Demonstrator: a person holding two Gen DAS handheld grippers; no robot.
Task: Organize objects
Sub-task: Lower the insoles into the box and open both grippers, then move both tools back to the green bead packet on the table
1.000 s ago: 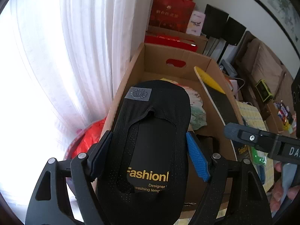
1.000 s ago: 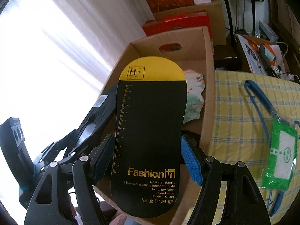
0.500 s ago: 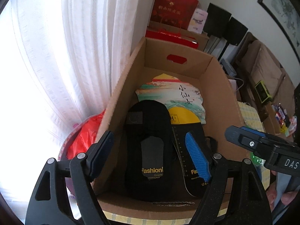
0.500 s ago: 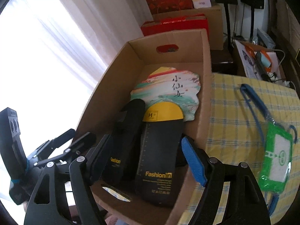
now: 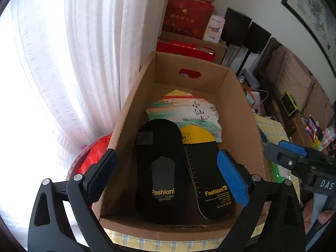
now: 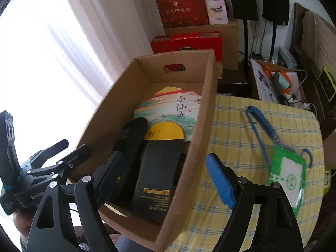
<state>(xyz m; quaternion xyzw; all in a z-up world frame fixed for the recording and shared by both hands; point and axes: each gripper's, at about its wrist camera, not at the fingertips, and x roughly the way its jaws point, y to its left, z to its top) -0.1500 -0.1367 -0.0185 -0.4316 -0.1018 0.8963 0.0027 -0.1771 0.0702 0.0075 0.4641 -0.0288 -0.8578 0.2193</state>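
Note:
An open cardboard box (image 5: 189, 62) (image 6: 174, 56) holds a black sock pack (image 5: 159, 142) (image 6: 134, 134) on the left. Beside it on the right lies a black card with a yellow top (image 5: 210, 168) (image 6: 157, 168), both printed "Fashion". Both overlap a colourful paper fan (image 5: 184, 111) (image 6: 174, 107). My left gripper (image 5: 166, 157) hovers over the box's near end, its jaws opening and clear of the packs. My right gripper (image 6: 161, 159) hangs above the box's right wall, its jaws also opening with nothing gripped. Each gripper shows at the edge of the other's view.
A yellow checked tablecloth (image 6: 241, 136) right of the box carries a green badge holder (image 6: 289, 178) on a blue lanyard (image 6: 258, 124). White curtains (image 5: 73, 63) hang on the left. Red gift bags (image 6: 180, 6), boxes and black speakers (image 6: 241, 2) stand behind.
A second ago each gripper held a pack above the box. Both packs now lie inside it, the jaws stand wider, and the right gripper has drawn back to the right.

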